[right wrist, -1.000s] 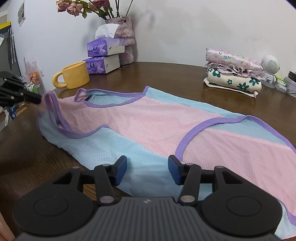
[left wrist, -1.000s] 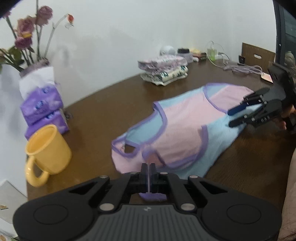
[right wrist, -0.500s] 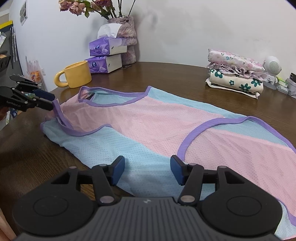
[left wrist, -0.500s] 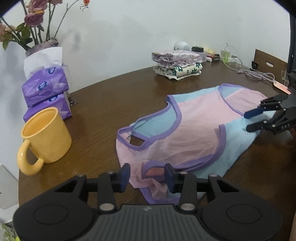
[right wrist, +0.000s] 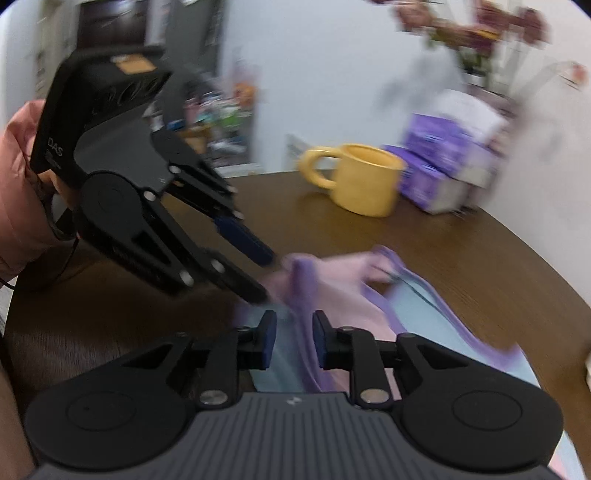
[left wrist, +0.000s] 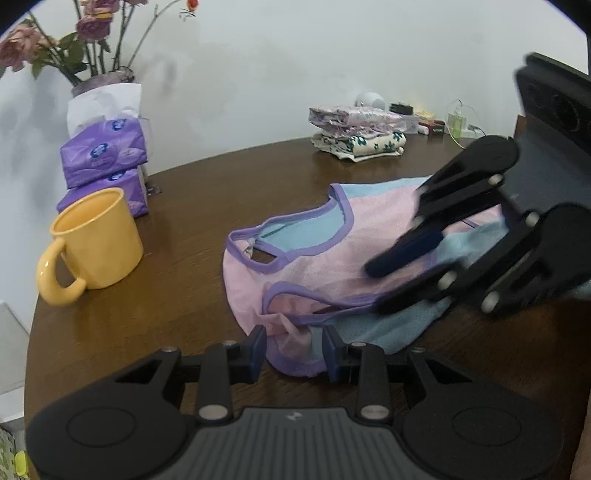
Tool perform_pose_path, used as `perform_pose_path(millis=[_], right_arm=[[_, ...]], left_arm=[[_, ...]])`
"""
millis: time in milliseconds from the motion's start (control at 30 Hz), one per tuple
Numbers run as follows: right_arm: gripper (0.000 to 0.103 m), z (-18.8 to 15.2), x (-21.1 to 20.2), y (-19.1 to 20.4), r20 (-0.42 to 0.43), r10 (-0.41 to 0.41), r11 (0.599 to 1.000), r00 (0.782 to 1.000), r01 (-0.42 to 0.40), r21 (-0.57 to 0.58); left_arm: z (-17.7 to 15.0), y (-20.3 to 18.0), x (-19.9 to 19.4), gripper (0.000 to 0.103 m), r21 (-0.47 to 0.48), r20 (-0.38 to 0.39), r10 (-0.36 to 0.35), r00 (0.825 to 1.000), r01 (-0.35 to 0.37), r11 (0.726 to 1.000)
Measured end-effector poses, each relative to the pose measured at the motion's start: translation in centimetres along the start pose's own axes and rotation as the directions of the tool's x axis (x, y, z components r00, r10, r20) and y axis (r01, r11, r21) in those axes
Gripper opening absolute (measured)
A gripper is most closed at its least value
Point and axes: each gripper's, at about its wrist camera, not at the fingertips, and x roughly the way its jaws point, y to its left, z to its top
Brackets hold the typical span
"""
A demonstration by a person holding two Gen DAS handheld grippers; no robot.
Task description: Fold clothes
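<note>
Far left there's a bunch of roses against the wall, with two purple tissue packs stacked in front of them. Just in front of those sits a yellow mug, handle pointing toward the desk edge.

Middle of the desk is the thing being folded: a pink and light blue mesh tank top with purple trim. It lies mostly flat, neck hole toward the mug, with its near shoulder end bunched up.

The left gripper is right at that bunch. Its jaws have just opened and stand apart with the crumpled strap sitting loose between them, so it's not holding anything. From the right wrist view you can see a hand wrapped around its handle.

Further back there's a neat pile of folded floral clothes near the wall, well apart from the top.

On the right, the right gripper hangs low over the top, close to the left one. Its jaws have just been closing and are fairly narrow, with a purple-edged fold of the top running between them. Its own view is super blurry, so I honestly can't tell if the pads are actually pinching the fabric. Some light blue cloth is rumpled up beside it.
</note>
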Motion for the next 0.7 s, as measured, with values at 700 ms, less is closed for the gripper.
perform_pose_path(millis=[700], right_arm=[[0.003, 1.4, 4.3, -2.1, -0.070, 0.111, 0.989, 0.991, -0.104, 0.101]], left_arm=[[-1.6, 1.2, -1.1, 0.026, -0.068, 0.083, -0.055, 0.995, 0.061, 0.996]])
